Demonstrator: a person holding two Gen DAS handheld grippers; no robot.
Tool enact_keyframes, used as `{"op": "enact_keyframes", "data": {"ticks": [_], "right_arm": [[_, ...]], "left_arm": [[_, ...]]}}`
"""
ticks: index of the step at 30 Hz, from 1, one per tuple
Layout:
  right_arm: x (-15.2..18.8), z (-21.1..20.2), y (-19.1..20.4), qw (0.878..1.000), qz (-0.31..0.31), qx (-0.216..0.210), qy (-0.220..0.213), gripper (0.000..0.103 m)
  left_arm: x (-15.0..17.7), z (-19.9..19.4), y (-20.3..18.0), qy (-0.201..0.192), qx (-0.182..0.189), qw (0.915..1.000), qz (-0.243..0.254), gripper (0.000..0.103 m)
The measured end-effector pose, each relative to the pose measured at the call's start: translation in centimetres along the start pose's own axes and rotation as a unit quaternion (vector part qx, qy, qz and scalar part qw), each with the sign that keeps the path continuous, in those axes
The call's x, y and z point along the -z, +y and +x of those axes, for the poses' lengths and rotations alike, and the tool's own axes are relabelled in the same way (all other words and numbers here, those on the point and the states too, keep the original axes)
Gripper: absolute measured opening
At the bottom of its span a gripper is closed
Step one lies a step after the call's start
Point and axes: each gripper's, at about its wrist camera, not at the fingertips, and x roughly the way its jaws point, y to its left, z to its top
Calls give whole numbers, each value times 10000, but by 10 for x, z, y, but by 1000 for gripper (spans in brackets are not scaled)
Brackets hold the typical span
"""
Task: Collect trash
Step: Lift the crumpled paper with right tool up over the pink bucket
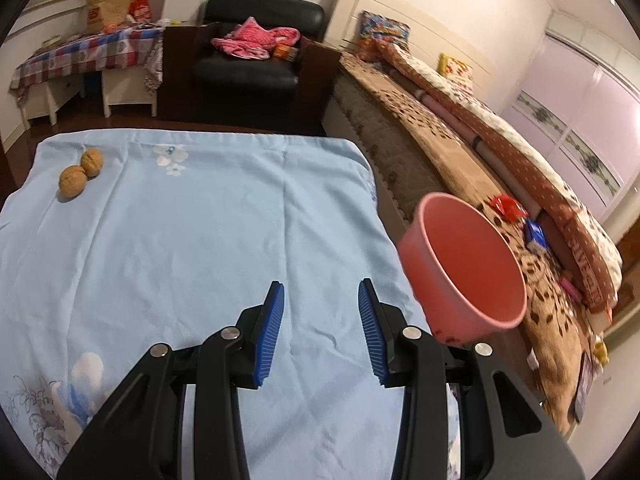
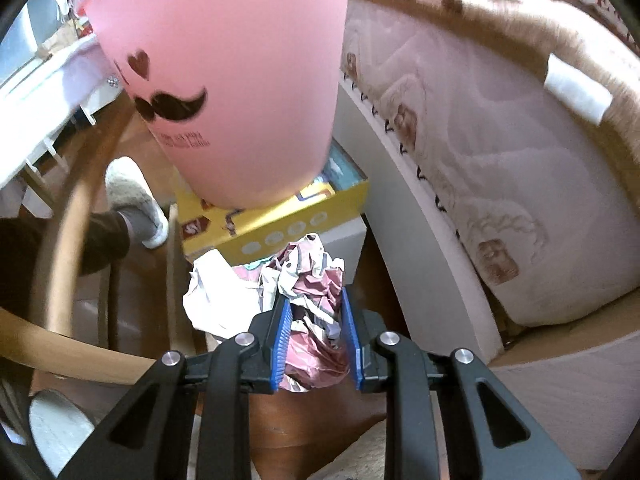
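Right gripper (image 2: 316,332) clamped on crumpled paper wad (image 2: 310,280), low beside bed (image 2: 500,200); pink bin (image 2: 224,60) just above it; left gripper (image 1: 320,320) wide apart, nothing held, over blue cloth (image 1: 192,240); two walnuts (image 1: 82,172) far corner.

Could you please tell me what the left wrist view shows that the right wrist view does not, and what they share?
Only the left wrist view shows the open left gripper over the blue cloth, with two walnuts. Only the right wrist view shows the right gripper shut on crumpled paper trash, and a yellow box. Both show the pink bucket and the bed.
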Motion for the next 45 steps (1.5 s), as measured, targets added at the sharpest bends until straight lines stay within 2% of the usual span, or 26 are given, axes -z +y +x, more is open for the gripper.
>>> {"op": "enact_keyframes", "data": {"ticks": [4,14,21,31,38,45], "right_arm": [[-9,-20,7,9999,-27,42,-114,24],[-21,-64,20,9990,-63,257,-350,24],[-25,-89,28,9972,-141,563,-473,24],[-32,-136,57,9924,-352,866,-804,25],[-52,-161,79,9891,-493,861,-1089,25],[-93,-169,85,9863,-256,858,-1389,26]], "left_arm": [[5,-1,-3,41,71,9997,232,39],[13,-6,8,153,211,9991,344,39],[18,-18,11,101,402,9974,585,39],[23,-40,12,-98,764,9947,678,39],[26,-48,12,-126,827,9941,694,39],[21,-52,6,-185,752,9936,818,39]]}}
